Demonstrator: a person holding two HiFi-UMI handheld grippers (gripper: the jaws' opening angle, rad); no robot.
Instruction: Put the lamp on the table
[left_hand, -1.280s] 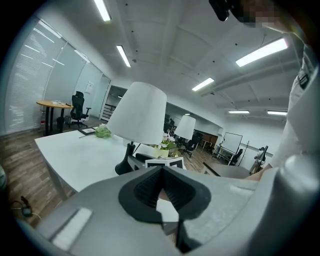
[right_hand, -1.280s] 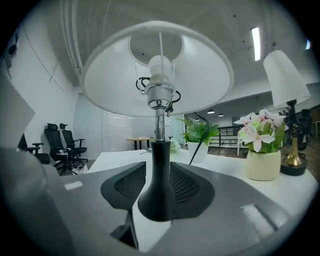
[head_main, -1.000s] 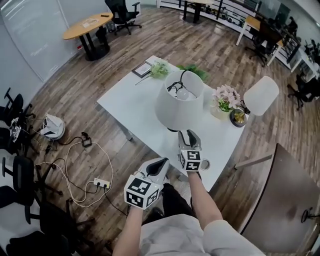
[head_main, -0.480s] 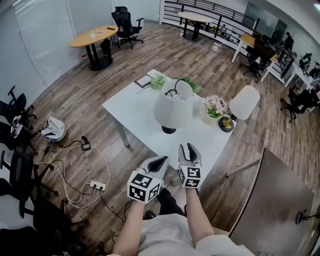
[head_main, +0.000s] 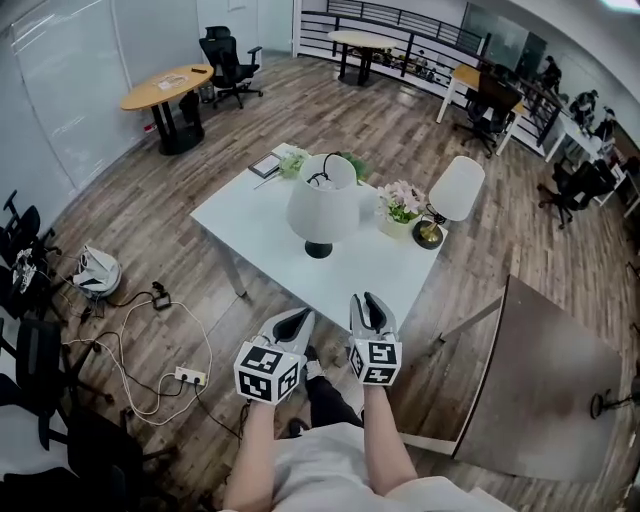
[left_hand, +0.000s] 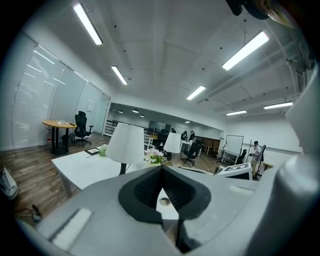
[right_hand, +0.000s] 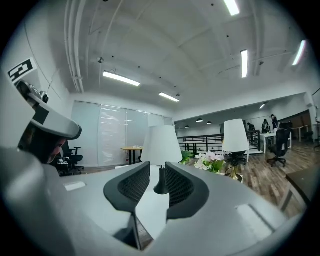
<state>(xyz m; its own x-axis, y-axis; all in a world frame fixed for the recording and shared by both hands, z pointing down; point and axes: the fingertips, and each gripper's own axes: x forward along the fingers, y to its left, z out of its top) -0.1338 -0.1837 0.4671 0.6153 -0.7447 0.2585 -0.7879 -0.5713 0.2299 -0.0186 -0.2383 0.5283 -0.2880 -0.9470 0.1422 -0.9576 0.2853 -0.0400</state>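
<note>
The lamp (head_main: 322, 205), with a white shade and a black foot, stands upright on the white table (head_main: 250, 215), near its middle. It also shows in the left gripper view, lamp (left_hand: 125, 142), and between the jaws in the right gripper view, lamp (right_hand: 161, 145). Both grippers hang off the table's near edge, over the floor and apart from the lamp. My left gripper (head_main: 293, 322) has its tips together and holds nothing. My right gripper (head_main: 368, 305) is open with a narrow gap, empty.
A second white lamp (head_main: 455, 188) with a gold foot and a pot of pink flowers (head_main: 400, 202) stand at the table's right end. A frame (head_main: 266, 165) and a plant (head_main: 292, 162) lie at the far end. Cables and a power strip (head_main: 190, 374) lie left; a brown panel (head_main: 540, 380) is right.
The right gripper, close to the lamp's foot a second ago, has drawn back. Both grippers and the view have moved away from the table; the lamp stays standing on it.
</note>
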